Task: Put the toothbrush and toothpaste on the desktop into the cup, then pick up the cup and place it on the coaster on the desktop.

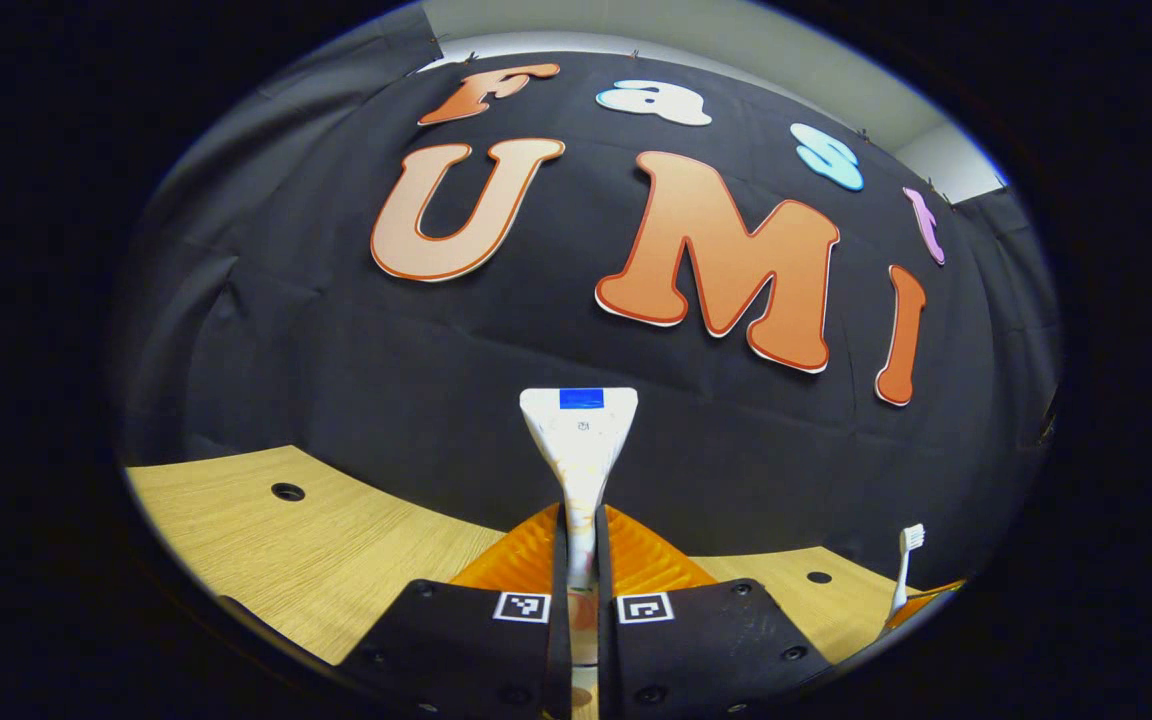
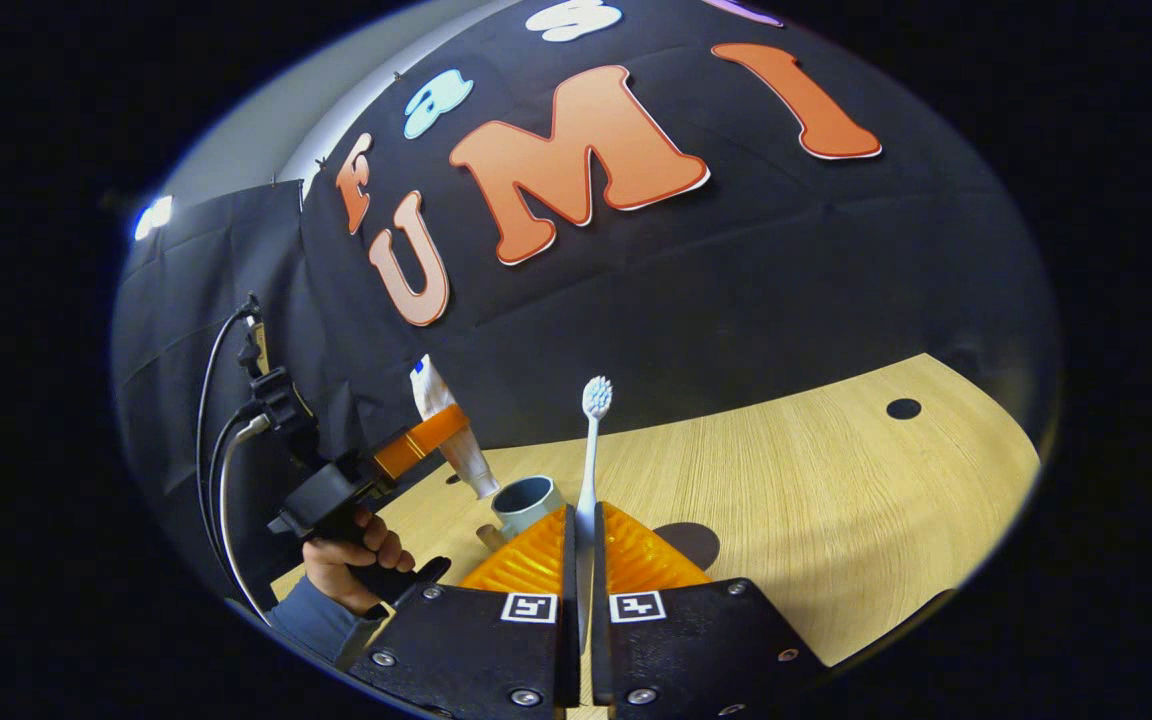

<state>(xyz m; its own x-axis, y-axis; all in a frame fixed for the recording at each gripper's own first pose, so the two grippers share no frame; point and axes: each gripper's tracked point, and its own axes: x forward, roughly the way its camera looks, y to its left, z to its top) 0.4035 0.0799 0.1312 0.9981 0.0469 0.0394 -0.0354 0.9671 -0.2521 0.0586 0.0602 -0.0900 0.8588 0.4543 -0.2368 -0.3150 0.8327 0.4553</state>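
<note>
Both items lifted, cup waiting on the table.
My left gripper [image 1: 581,560] clamps the toothpaste [image 1: 579,440], right gripper [image 2: 584,560] the toothbrush [image 2: 590,450]; the cup [image 2: 526,503] looks narrow, so a tilted drop may tip it.

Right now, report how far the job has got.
Both pickups look done: the left gripper is shut on the toothpaste, the right gripper on the toothbrush. In hand: the toothpaste hangs just above the cup. Left: drop both in, then move the cup to the coaster.
</note>
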